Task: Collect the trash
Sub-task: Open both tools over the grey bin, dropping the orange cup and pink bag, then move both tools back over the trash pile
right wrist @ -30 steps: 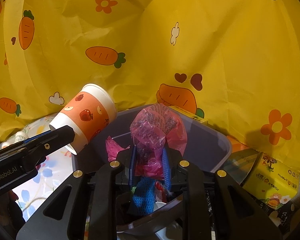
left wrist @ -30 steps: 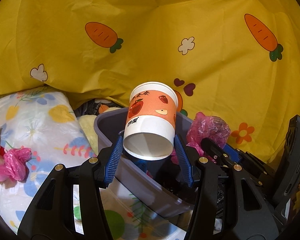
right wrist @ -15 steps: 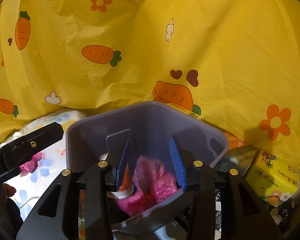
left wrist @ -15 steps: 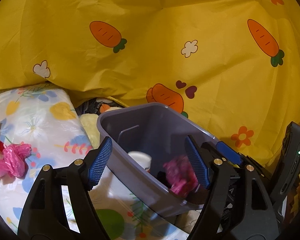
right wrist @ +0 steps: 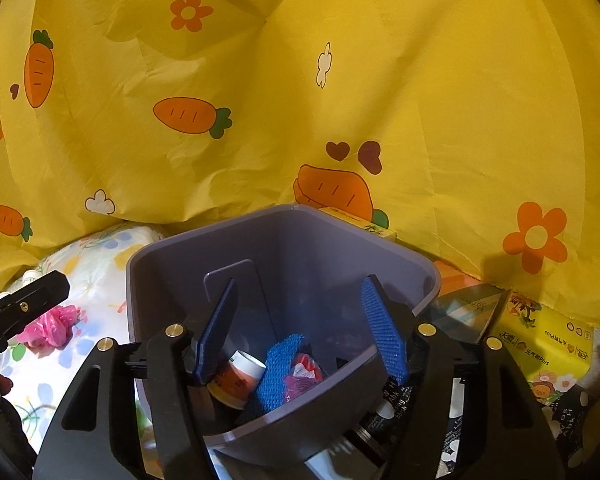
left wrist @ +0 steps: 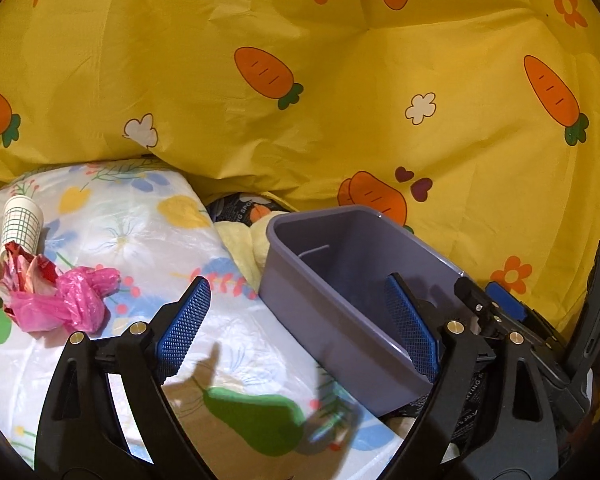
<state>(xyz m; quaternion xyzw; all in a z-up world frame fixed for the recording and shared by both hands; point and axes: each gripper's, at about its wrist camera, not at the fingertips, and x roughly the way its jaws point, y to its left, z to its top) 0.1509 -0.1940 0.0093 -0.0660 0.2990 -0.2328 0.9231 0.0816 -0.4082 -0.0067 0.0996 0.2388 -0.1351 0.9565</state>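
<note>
A grey-purple bin (left wrist: 300,272) (right wrist: 308,248) stands at the right edge of the floral sheet. In the right wrist view it holds an orange paper cup (right wrist: 238,378), a pink plastic bag (right wrist: 300,376) and a blue mesh piece (right wrist: 276,372). My left gripper (left wrist: 296,328) is open and empty, its right finger over the bin's near wall. My right gripper (right wrist: 304,334) is open and empty above the bin's opening. A crumpled pink bag (left wrist: 66,304) (right wrist: 50,326), a red-and-white wrapper (left wrist: 24,270) and two paper cups (left wrist: 22,222) lie on the sheet at the left.
A floral sheet (left wrist: 140,232) covers the surface. Yellow carrot-print cloth (left wrist: 340,100) hangs behind. A yellow tissue pack (right wrist: 548,348) and dark packets (right wrist: 400,408) lie right of the bin. A pale yellow cloth (left wrist: 244,244) sits behind the bin.
Both grippers opened. The orange cup fell from the left gripper and the pink bag from the right gripper into the bin. The left gripper has drawn back and turned left.
</note>
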